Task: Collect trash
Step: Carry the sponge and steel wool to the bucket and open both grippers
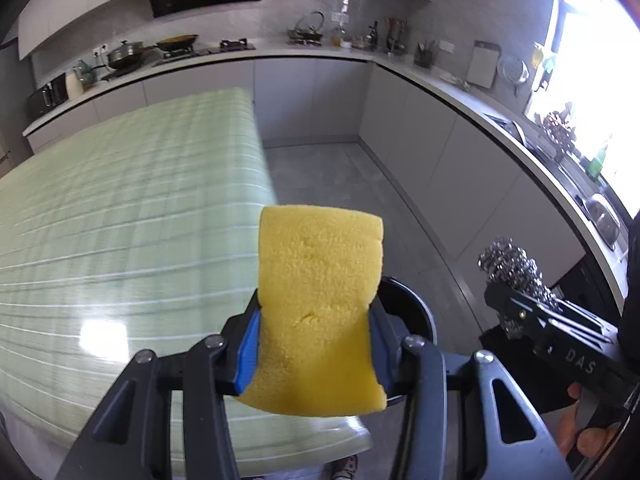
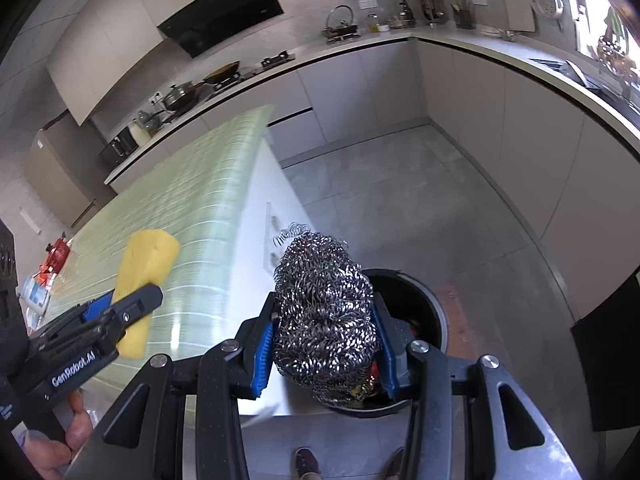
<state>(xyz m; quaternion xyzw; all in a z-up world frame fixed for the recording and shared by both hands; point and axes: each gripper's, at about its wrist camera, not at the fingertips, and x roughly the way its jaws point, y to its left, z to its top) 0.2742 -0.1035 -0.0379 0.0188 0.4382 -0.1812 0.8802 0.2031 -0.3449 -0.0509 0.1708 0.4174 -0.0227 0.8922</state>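
My left gripper (image 1: 314,344) is shut on a yellow sponge (image 1: 320,304), which bulges between the blue pads over the corner of the green-checked table (image 1: 120,220). My right gripper (image 2: 324,344) is shut on a steel-wool scourer (image 2: 326,312) and hangs above a black round bin (image 2: 424,304) on the floor. The bin's rim (image 1: 416,308) also peeks out behind the sponge in the left wrist view. Each view catches the other tool: the right gripper (image 1: 516,300) with the scourer (image 1: 510,268) at right, the left gripper (image 2: 124,312) with the sponge (image 2: 146,264) at left.
Several small packets and a red item (image 2: 56,254) lie on the table's far left. Grey floor (image 2: 420,200) spreads between the table and the L-shaped counter (image 1: 460,92) with pans, hob and sink. A dark chair (image 2: 608,352) stands at the right. Feet (image 2: 308,462) show below.
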